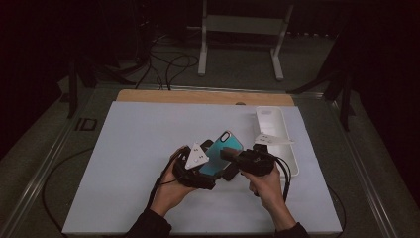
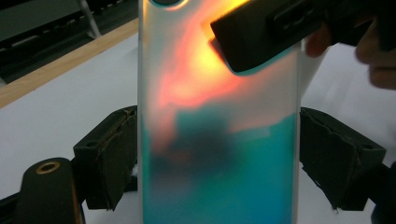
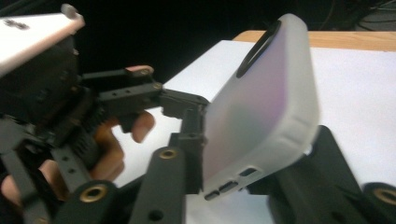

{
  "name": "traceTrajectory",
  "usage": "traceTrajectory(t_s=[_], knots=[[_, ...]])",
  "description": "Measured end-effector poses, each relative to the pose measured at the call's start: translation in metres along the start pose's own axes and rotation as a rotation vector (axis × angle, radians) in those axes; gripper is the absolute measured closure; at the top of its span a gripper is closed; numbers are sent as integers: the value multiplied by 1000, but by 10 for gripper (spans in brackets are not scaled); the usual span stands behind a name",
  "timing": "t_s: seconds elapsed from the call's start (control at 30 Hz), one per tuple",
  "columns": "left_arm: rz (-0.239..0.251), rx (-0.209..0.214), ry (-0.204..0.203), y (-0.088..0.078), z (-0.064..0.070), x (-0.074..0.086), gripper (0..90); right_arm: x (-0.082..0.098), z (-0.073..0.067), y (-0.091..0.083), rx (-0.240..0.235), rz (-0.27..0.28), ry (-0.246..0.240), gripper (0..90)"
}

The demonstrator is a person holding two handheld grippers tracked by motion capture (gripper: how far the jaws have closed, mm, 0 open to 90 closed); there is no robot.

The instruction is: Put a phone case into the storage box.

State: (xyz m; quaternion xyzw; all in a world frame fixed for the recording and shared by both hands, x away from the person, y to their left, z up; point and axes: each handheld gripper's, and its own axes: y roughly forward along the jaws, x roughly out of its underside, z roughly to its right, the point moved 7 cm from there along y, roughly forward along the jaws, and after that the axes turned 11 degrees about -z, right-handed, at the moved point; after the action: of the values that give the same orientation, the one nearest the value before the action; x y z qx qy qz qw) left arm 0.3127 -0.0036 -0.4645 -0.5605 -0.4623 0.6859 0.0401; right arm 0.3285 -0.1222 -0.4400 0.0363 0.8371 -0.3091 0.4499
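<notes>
The phone (image 1: 222, 152) in its frosted translucent case sits raised off the white mat (image 1: 133, 163), near the middle of the table and a little toward your side, with its camera end pointing away from you and to the right. Its teal and orange colouring shows through the case in the left gripper view (image 2: 219, 140).

Your left gripper (image 1: 210, 166) has it by the two long edges: the black pads (image 2: 109, 156) press on either side at the phone's near half, so the jaws stand wide, clamped across the full width. That grip looks meant to steady the phone while the other hand works on it.

Your right gripper (image 1: 229, 159) comes in from the right and has closed narrowly on the case's edge; in the right gripper view the frosted wall with its button cut-outs (image 3: 261, 121) sits squeezed between the two jaws. Pinching only the lip like this would let you peel the case away, which seems to be the job in hand.

Farther right and toward the far side, a second white case (image 1: 273, 130) lies flat on the mat, well apart from the phone, with the wooden table edge (image 1: 198, 96) beyond it.
</notes>
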Motion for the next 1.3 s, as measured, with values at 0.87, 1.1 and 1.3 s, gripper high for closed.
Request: traceTrajectory(t_s=[0.87, 1.1, 1.3], knots=[[27, 70, -50, -7, -5, 4, 146, -3, -5, -5, 55, 12, -49, 824], [27, 198, -74, -7, -4, 7, 127, -6, -7, -12, 21, 28, -59, 825], [28, 284, -78, -4, 1, 9, 111, -9, -14, -18, -33, 57, -76, 826]])
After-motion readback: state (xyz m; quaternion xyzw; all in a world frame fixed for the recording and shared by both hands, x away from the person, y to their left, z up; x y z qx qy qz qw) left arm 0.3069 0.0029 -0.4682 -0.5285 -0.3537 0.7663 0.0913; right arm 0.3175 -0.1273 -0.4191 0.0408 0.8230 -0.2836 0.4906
